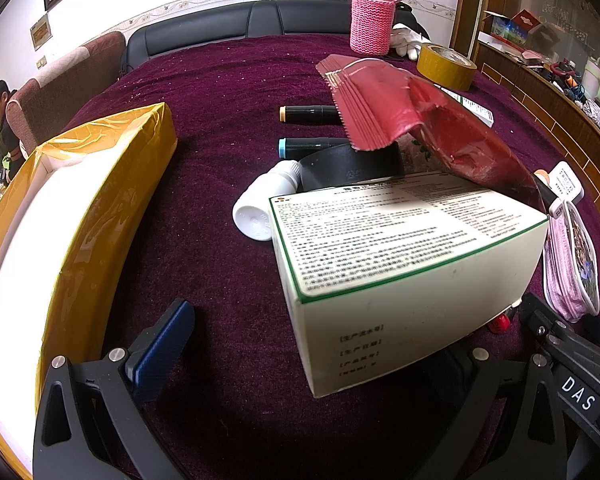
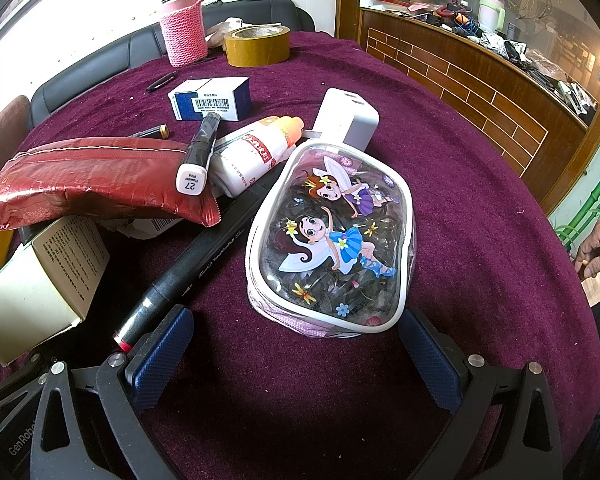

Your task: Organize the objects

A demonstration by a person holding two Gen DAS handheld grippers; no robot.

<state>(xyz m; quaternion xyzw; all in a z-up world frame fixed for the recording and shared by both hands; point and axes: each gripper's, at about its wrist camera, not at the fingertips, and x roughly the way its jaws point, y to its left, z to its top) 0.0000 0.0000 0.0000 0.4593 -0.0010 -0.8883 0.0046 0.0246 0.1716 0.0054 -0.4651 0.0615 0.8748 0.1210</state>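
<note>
My left gripper (image 1: 300,344) is open. A white box with a green border (image 1: 400,264) stands between its fingers, apart from the left pad (image 1: 164,344); the right pad is hidden behind the box. A red foil packet (image 1: 420,120) leans on the box's far edge. My right gripper (image 2: 296,344) is open, its pads either side of the near end of a clear fairy-print pouch (image 2: 332,236). A long black marker (image 2: 204,256) lies just left of the pouch, its red tip by the left pad (image 2: 160,352).
A yellow-wrapped open box (image 1: 80,216) stands at the left. A white bottle (image 1: 264,200), black tape ring (image 1: 352,164) and two markers (image 1: 308,130) lie behind the green-bordered box. Glue bottle (image 2: 256,148), white charger (image 2: 348,120), blue-white carton (image 2: 212,100), tape roll (image 2: 258,46) and pink-sleeved flask (image 2: 184,28) lie farther off.
</note>
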